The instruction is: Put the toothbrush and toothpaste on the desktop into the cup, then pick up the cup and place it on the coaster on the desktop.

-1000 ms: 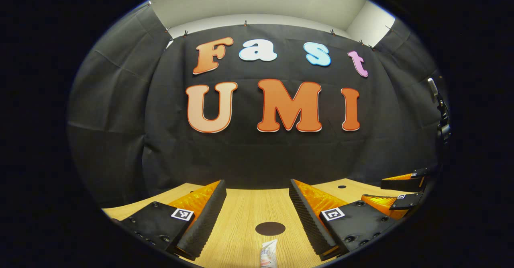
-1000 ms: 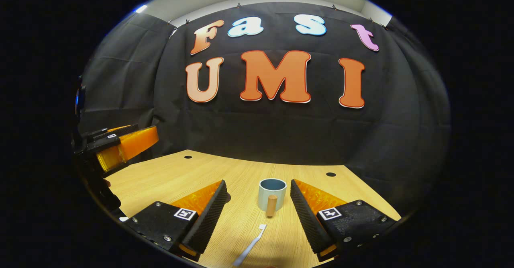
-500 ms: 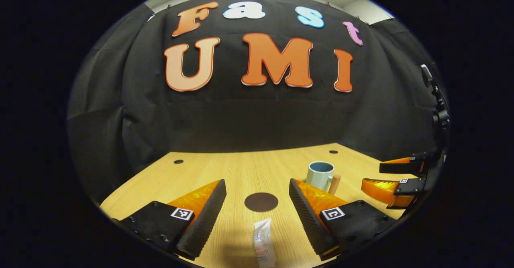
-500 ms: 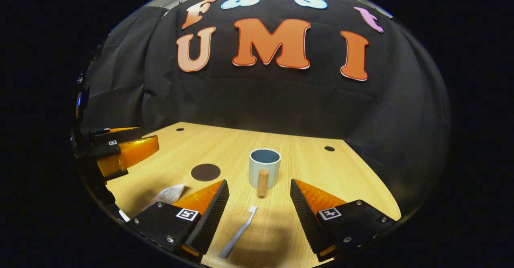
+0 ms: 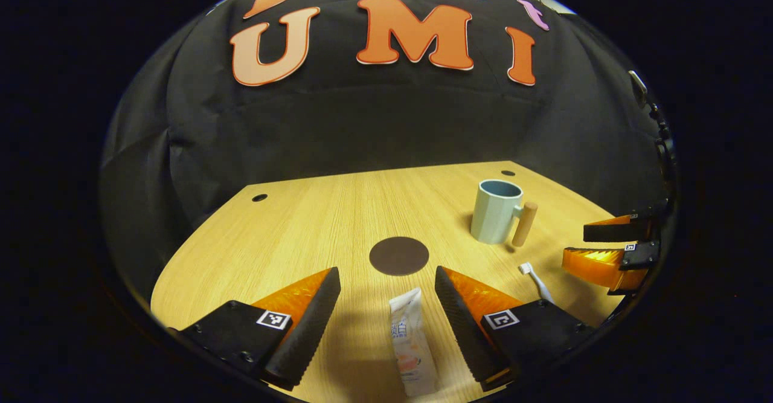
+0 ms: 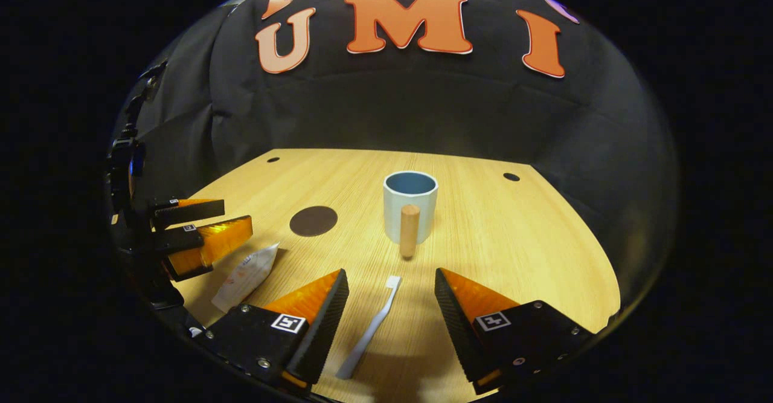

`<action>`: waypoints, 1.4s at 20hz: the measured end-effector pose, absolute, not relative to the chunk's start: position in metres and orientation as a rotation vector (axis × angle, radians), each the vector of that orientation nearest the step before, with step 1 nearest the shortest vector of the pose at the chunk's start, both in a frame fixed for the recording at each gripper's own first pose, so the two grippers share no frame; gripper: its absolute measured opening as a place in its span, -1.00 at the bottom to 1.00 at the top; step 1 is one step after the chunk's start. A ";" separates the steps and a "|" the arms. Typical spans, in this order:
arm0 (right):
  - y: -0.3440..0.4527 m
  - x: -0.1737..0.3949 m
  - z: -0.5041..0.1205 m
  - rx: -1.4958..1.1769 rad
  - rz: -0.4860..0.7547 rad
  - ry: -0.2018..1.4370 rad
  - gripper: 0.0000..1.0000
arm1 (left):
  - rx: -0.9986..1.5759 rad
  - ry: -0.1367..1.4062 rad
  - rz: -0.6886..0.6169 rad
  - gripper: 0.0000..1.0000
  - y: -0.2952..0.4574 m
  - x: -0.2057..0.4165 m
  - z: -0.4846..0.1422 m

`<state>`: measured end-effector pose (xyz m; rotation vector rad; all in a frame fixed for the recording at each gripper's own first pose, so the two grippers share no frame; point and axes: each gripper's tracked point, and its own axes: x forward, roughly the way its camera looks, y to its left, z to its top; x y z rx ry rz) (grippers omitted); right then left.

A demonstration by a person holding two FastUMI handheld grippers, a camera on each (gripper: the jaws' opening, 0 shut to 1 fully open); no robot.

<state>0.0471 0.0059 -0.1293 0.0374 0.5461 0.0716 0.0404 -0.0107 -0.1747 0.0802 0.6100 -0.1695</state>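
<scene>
Both grippers hovered low over the table [image 5: 290, 228] with nothing picked up yet. Left gripper [image 5: 386, 282]: fingers wide apart, empty, straddling the toothpaste [image 5: 410, 345], which lay flat between them with the coaster [image 5: 398, 255] just beyond. Right gripper [image 6: 391, 285]: fingers also wide apart, empty, with the toothbrush [image 6: 369, 329] lying flat between them, head toward the cup [image 6: 409, 205]. The cup stood upright, apart from the coaster, its wooden handle [image 6: 409, 229] facing the right gripper. Handling estimate: the toothpaste looked like a small, light, soft tube that would dent under pressure, so grip across the middle of the body, gently. The toothbrush appeared light, stiff and thin; lying flat it leaves little to catch, so pinch the handle mid-length, square to its axis. The cup was probably ceramic, heavier, smooth and breakable; the handle or the wall seemed the likeliest hold.
</scene>
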 end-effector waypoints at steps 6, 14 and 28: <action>0.027 0.032 -0.159 0.044 0.107 0.684 0.49 | 0.103 0.734 -0.189 0.99 -0.003 0.032 -0.201; 0.039 0.019 -0.172 0.036 0.060 0.825 -0.19 | 0.101 0.845 -0.189 0.80 -0.003 0.023 -0.234; 0.041 0.022 -0.175 0.097 -0.009 0.885 -0.89 | 0.016 0.954 -0.197 -0.17 -0.016 0.013 -0.248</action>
